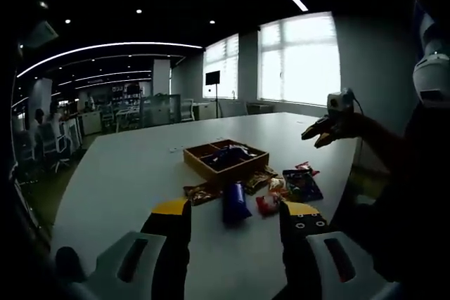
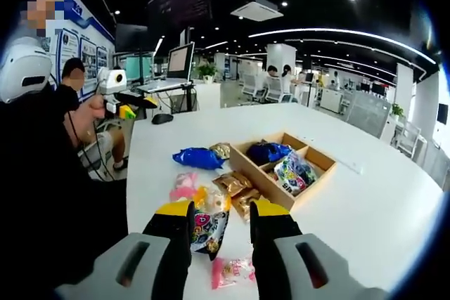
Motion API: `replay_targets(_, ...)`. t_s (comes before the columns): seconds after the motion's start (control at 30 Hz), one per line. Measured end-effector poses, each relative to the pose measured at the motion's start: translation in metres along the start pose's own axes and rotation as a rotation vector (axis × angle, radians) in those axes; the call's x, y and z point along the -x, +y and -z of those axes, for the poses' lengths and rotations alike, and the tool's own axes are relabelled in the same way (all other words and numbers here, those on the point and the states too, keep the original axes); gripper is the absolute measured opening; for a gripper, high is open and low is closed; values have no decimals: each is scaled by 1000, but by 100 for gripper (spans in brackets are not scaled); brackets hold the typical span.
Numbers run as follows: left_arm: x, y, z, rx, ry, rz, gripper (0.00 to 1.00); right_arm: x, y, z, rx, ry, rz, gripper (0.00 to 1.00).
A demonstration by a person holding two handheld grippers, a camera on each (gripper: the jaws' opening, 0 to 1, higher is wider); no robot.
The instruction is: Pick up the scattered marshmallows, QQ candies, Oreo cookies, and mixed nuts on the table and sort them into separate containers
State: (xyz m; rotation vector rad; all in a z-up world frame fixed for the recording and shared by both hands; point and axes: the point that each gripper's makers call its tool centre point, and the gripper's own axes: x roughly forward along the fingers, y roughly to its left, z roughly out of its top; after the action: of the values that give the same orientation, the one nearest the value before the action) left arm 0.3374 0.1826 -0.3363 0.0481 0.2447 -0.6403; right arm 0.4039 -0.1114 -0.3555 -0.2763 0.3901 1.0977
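Lying scattered on the white table (image 2: 394, 216) are the snack packets, gathered just beside the wooden tray (image 2: 285, 166) rather than spread across the whole top, so each one is only a short carry from its compartment. In the right gripper view, a blue packet (image 2: 198, 157) is sitting near the tray's left end, brown packets (image 2: 235, 186) are touching the tray's long wall, a pink packet (image 2: 184, 186) is resting just left of them, and a colourful packet (image 2: 207, 228) is lying between the jaws of the right gripper (image 2: 219, 224), which are standing apart on either side of it, not clamped. Another pink packet (image 2: 232, 270) is lying low between the jaws. The tray is already holding a dark blue packet (image 2: 267, 151) in one section and a printed packet (image 2: 294, 173) in another; the remaining sections appear bare.

In the left gripper view, the left gripper (image 1: 235, 219) is hovering with its jaws apart, holding nothing, a blue packet (image 1: 235, 203) showing between them.

Around the pile, the table is offering wide bare surface, and the near edge is lying close to a seated person (image 2: 35, 173), so sweeping moves toward that side are looking riskier.
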Motion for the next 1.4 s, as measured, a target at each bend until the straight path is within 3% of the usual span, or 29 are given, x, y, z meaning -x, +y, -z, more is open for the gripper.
replay_targets(1.4, 5, 3, 5, 10, 2, -9, 54, -30, 1, -4, 134, 151, -83, 29)
